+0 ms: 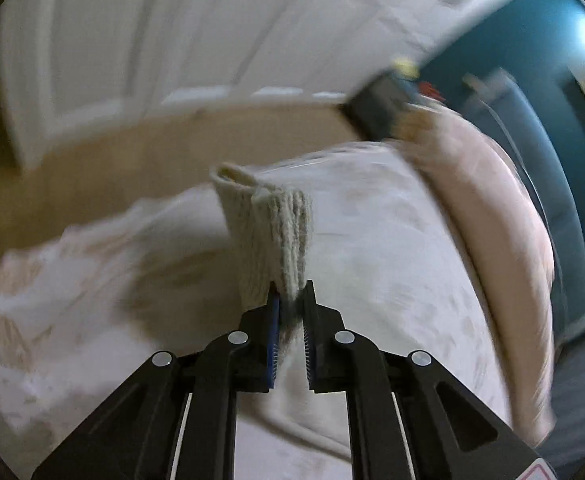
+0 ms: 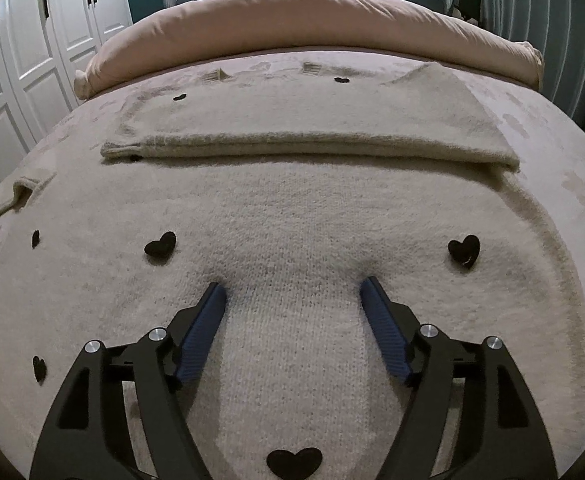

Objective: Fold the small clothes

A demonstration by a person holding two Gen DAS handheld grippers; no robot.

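Sweater spread on bed, one cuff lifted.
Left gripper [image 1: 291, 292] pinches the ribbed cuff [image 1: 268, 232], raised above the bed [image 1: 392, 260]. Right gripper [image 2: 292, 290], jaws wide, presses its tips into the sweater [image 2: 292, 208].

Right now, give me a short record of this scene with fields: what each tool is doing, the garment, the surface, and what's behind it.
left tool: shut on a ribbed cuff, lifted off the bed; the view is blurred
right tool: open, fingertips pressing down on the sweater, nothing gripped
garment: cream knit sweater with black hearts, one sleeve folded across the body
surface: bed with a pale cover
behind: pink duvet bunched at the head, white wardrobe doors to the left
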